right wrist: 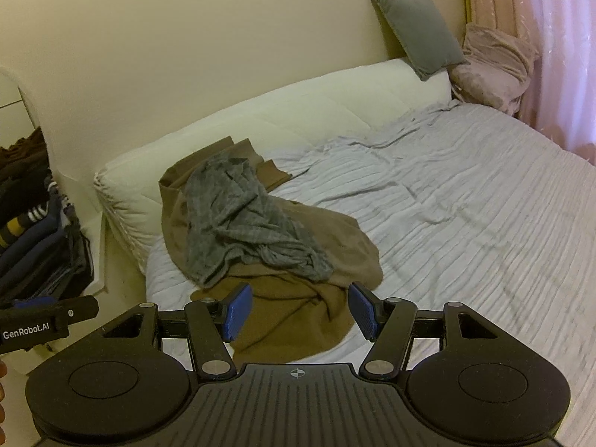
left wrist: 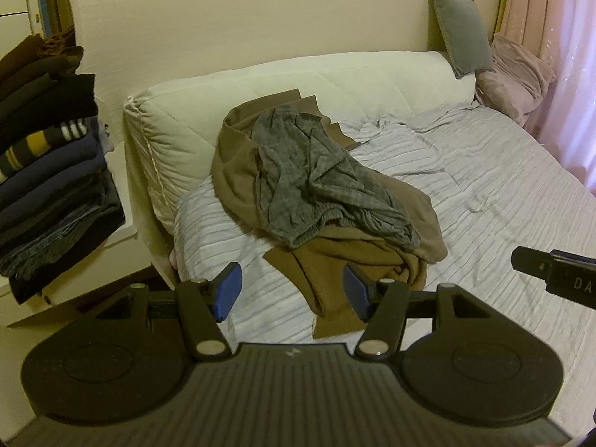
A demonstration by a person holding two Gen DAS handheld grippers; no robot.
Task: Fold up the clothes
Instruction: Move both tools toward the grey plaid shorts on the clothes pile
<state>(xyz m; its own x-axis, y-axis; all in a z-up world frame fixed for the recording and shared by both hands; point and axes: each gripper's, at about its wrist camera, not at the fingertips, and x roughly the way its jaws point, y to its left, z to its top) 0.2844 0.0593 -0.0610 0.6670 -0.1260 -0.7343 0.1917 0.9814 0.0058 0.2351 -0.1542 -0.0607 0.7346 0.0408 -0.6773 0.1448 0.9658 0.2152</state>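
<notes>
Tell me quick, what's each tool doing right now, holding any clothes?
Left tool: open, holding nothing.
Right tool: open, holding nothing.

L gripper (left wrist: 292,290) & R gripper (right wrist: 300,311) both level w/ jaws spread wide, blue pads (left wrist: 228,290) clamping nothing, each peeking into the other's view — R at 3 o'clock, L at 9 o'clock w/ a bit of hand (right wrist: 2,391) below.
</notes>
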